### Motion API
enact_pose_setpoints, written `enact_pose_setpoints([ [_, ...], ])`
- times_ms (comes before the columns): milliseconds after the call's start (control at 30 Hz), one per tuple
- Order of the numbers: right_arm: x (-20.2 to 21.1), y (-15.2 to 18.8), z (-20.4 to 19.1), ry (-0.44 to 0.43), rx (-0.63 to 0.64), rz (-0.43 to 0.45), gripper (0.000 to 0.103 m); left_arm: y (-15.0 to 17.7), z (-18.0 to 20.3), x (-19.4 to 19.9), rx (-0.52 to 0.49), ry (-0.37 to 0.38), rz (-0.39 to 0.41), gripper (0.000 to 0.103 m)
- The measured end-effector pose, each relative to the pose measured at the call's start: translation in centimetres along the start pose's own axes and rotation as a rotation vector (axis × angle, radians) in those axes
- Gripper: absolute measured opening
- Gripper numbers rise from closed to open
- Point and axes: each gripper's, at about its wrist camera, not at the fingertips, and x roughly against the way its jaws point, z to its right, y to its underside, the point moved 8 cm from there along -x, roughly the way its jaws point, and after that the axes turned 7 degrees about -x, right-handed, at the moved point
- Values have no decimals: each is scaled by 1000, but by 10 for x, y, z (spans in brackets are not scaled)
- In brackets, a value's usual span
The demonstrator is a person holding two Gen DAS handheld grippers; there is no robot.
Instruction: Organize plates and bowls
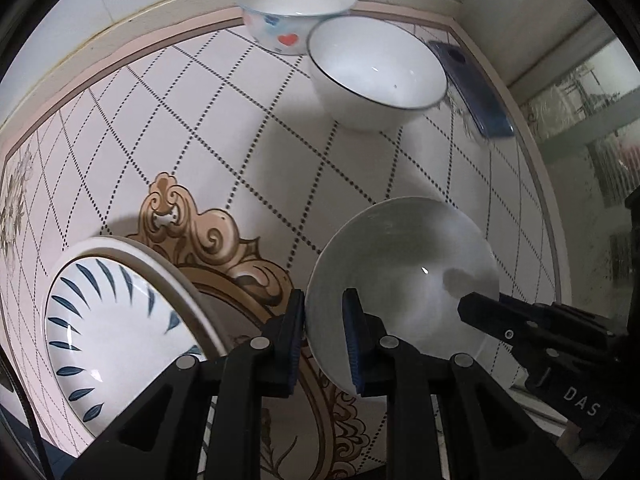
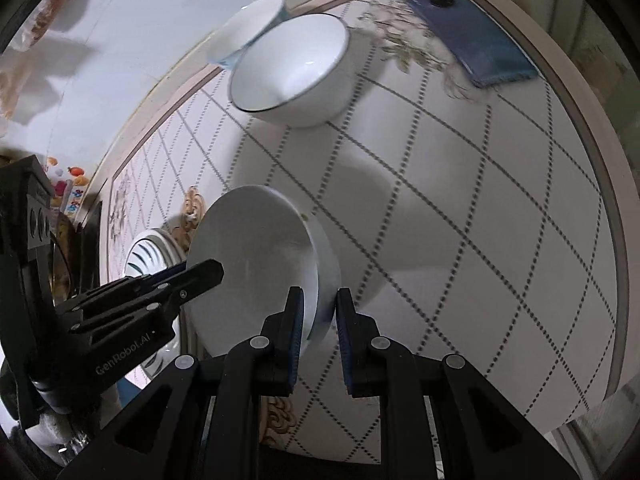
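Note:
A plain white plate (image 1: 400, 260) (image 2: 256, 248) hangs tilted above the tiled table, held from two sides. My left gripper (image 1: 325, 312) is shut on its left rim. Opposite it, my right gripper (image 2: 318, 312) is shut on the right rim. Each gripper also shows in the other's view, the right gripper (image 1: 480, 310) and the left gripper (image 2: 204, 272). To the plate's left, a white plate with blue leaf marks (image 1: 120, 320) (image 2: 148, 256) lies on the table. A white bowl with a dark rim (image 1: 376, 72) (image 2: 292, 64) and a bowl with a red heart (image 1: 292, 8) (image 2: 248, 28) stand at the far edge.
A blue phone (image 1: 472, 88) (image 2: 472, 36) lies near the far right corner of the table (image 1: 224, 128). A white wall runs behind the bowls. The table's right edge (image 2: 600, 208) borders a glass surface.

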Motion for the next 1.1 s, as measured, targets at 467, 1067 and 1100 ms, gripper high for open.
enact_pose_setpoints([
  [467, 1, 4, 15, 3, -8, -21, 18, -3, 10, -10, -25, -38, -2, 17],
  [1067, 37, -25, 15, -86, -29, -37, 48, -33, -13, 44, 35, -11, 69, 27],
  [1100, 44, -35, 14, -101, -33, -15, 51, -41, -18, 45, 52, -4, 77, 31],
])
